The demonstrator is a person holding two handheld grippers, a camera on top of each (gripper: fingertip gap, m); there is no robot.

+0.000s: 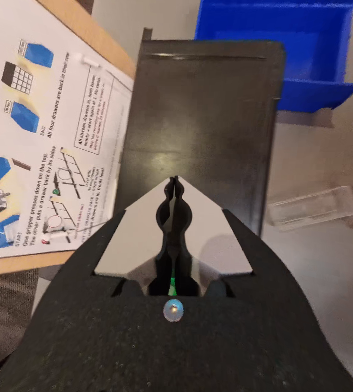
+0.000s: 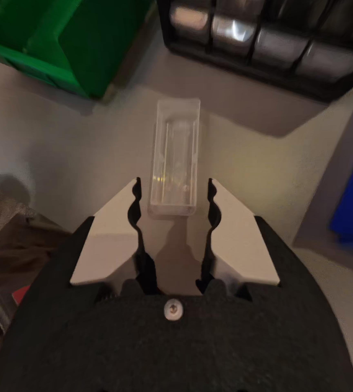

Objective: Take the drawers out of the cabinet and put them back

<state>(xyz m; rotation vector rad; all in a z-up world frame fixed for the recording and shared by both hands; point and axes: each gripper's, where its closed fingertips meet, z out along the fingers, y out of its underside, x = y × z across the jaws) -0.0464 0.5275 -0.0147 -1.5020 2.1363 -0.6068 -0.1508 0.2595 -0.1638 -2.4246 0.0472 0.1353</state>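
Lying flat on the pale table (image 2: 43, 137), a clear drawer (image 2: 174, 161) sits between the wide-open fingertips of the right claw (image 2: 173, 180), untouched. The black cabinet (image 2: 266, 42) stands far right, a green bin (image 2: 54, 42) far left. The left claw (image 1: 174, 178), pinched closed and empty, hovers over the cabinet's dark top (image 1: 203, 116); a blue bin (image 1: 288, 53) lies beyond.
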